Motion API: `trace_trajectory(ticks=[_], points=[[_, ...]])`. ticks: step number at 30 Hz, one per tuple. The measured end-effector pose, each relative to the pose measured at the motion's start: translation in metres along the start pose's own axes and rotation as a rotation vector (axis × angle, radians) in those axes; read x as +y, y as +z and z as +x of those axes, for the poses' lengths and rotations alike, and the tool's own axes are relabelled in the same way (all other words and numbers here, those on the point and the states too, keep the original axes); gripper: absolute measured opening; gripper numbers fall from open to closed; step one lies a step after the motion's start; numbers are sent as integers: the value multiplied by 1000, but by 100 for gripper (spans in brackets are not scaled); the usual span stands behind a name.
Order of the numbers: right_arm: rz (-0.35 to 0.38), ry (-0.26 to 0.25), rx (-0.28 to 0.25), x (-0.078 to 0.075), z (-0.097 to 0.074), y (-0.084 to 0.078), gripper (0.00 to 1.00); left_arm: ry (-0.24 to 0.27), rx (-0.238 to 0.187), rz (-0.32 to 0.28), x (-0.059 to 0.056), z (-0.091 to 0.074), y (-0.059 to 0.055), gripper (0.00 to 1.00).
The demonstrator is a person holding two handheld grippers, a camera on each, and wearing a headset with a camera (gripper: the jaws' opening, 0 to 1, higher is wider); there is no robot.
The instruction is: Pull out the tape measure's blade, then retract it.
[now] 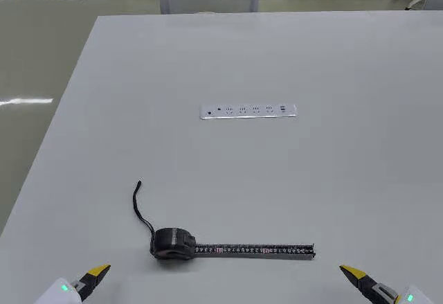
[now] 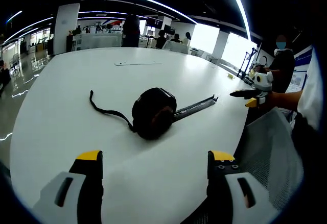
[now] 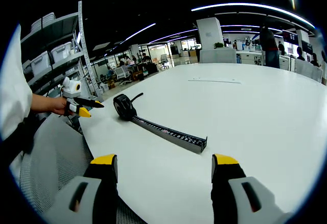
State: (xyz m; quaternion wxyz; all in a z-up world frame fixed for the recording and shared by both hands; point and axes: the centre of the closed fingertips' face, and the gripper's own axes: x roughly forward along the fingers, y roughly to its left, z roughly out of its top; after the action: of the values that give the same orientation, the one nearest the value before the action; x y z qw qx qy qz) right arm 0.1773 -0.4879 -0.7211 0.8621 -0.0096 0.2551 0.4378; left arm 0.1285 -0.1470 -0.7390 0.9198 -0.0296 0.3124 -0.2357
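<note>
On the counter (image 1: 346, 179), the tape measure (image 1: 173, 243) lies near the front edge, left of centre. Its blade (image 1: 256, 251) runs flat to the right along the counter, and its strap (image 1: 141, 210) trails back and to the left. A power strip (image 1: 248, 111) lies well behind them, toward the counter's middle. The left hand-held gripper (image 2: 155, 155) is at the near edge, front-left of the tape measure. The right hand-held gripper (image 3: 164, 158) is front-right of the blade's tip. Both are apart from the tape measure.

**Tape measure: blade out, flat on table**

Black tape measure (image 1: 173, 243) sits on the white table (image 1: 291, 61) by its near edge, left of centre. Blade (image 1: 254, 251) is drawn out to the right, flat & straight, dark w/ light markings. Black wrist strap (image 1: 142, 210) trails slack from the case toward far left.
</note>
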Motion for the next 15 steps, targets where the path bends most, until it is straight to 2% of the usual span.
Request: trace_trajectory(ticks=[15], points=[[4,-4,-3,5,-4,-5,76,0,-3,-22,-8,-6,-8,83]])
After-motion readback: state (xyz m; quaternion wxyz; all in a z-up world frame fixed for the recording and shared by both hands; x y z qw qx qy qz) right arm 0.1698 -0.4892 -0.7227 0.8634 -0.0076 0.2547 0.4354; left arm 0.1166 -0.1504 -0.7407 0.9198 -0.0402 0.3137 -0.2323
